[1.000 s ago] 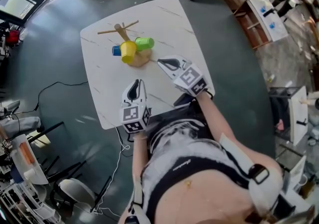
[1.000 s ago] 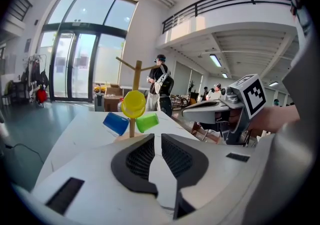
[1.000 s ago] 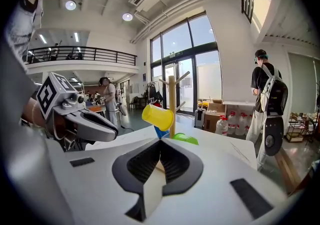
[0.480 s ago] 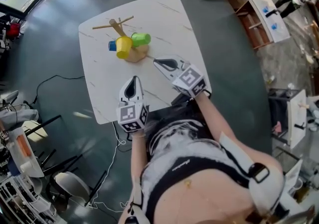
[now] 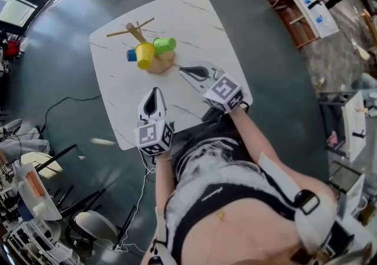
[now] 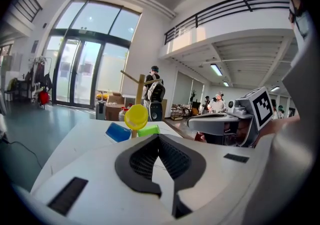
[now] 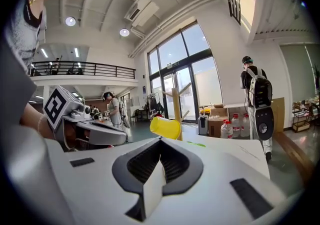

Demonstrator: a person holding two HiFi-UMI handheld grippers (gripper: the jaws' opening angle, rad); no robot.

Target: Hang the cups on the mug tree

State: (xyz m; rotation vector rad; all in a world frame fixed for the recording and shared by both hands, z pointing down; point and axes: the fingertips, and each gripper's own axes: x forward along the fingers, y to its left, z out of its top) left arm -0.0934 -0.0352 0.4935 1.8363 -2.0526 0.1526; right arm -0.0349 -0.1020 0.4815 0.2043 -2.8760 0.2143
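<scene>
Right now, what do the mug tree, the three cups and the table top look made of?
Mug tree: wood, matte; tan trunk, pegs and round base.
Yellow cup, green cup, blue cup: probably plastic; solid bright colours, smooth.
Table: white with thin grey veins, marble look; stone or laminate, can't tell.

no legible text found, small script on the person's dark top (image 5: 215, 194) too small to read, marker cube (image 5: 154, 136) on left gripper (image 5: 154, 90) and marker cube (image 5: 224, 91) on right gripper (image 5: 184, 70) show square patterns only, labels on bottles (image 7: 232, 129) beyond the table's (image 5: 194, 22) far edge blurred
</scene>
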